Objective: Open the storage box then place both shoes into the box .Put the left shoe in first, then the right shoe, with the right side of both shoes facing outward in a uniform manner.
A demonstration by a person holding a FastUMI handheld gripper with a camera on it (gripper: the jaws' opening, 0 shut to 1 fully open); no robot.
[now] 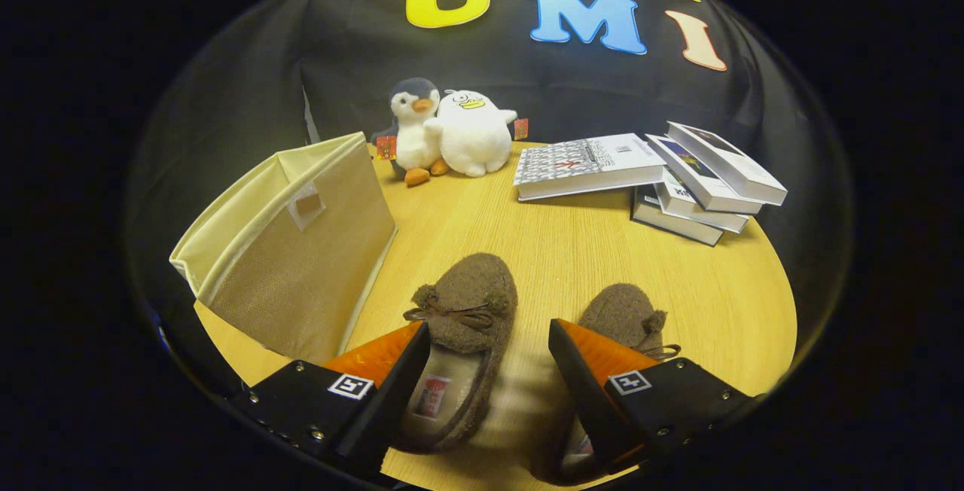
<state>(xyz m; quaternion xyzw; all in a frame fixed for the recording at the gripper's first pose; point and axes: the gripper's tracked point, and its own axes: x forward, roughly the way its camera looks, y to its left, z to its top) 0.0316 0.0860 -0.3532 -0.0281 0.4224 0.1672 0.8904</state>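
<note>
- Gripper [489, 340] fingers are spread wide over a round wooden table [715, 295], gripping nothing.
- Left slipper [463, 325], brown and fuzzy, sits between them; right slipper [625, 314] pokes out past the right finger.
- Beige fabric box [301, 242] stands open just left.
- Way back: books [648, 171] and two plush toys [448, 133].

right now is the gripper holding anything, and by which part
Nothing is held. The gripper has its jaws open above the left slipper, which lies between them, untouched; the right slipper lies beside it.
</note>
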